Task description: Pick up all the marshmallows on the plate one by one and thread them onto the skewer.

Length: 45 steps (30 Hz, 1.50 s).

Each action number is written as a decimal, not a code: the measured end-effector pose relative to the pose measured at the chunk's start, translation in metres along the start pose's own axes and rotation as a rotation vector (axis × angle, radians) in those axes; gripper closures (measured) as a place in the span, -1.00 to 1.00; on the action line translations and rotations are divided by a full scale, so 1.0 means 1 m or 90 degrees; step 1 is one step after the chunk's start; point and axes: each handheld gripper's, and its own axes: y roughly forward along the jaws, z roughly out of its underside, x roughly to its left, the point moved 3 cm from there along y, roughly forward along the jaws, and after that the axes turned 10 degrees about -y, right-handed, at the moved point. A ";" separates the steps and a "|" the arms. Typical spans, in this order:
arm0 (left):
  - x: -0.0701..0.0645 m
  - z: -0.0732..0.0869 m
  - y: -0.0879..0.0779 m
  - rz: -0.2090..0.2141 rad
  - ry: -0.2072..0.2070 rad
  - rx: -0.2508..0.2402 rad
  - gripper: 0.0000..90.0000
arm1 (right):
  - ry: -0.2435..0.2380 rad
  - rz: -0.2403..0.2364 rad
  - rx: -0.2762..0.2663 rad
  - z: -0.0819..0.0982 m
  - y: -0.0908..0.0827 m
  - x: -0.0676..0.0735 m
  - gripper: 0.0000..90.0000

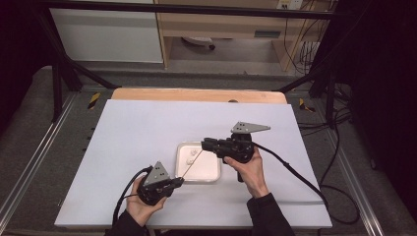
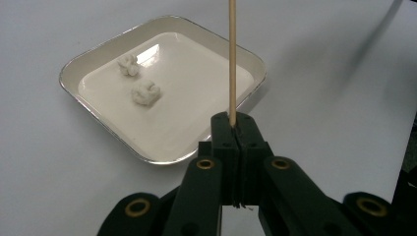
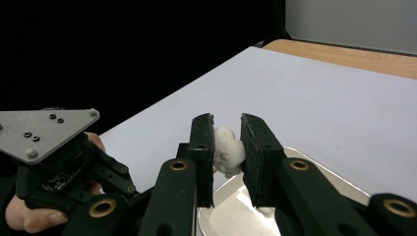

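Now the left gripper (image 2: 235, 135), pinching a wooden skewer (image 2: 232, 59), waits while the right gripper (image 3: 227, 147), clamped on a white marshmallow-like lump (image 3: 227, 151), must align it with the tip.

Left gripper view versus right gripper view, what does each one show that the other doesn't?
Left gripper view: a wooden skewer clamped upright in the left hand-held gripper, and two white lumps lying in the tray.

Right gripper view: the right hand-held gripper squeezing one white lump, plus the wooden table edge.

Both: the white tray on the white tabletop.
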 end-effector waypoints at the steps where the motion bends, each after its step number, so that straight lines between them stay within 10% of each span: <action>1: 0.000 0.000 0.000 0.000 0.000 -0.001 0.97 | 0.002 -0.001 0.001 0.000 0.001 0.000 0.70; 45: -0.002 0.004 -0.003 -0.011 -0.004 -0.058 0.97 | 0.036 -0.050 -0.068 0.007 0.012 0.019 0.78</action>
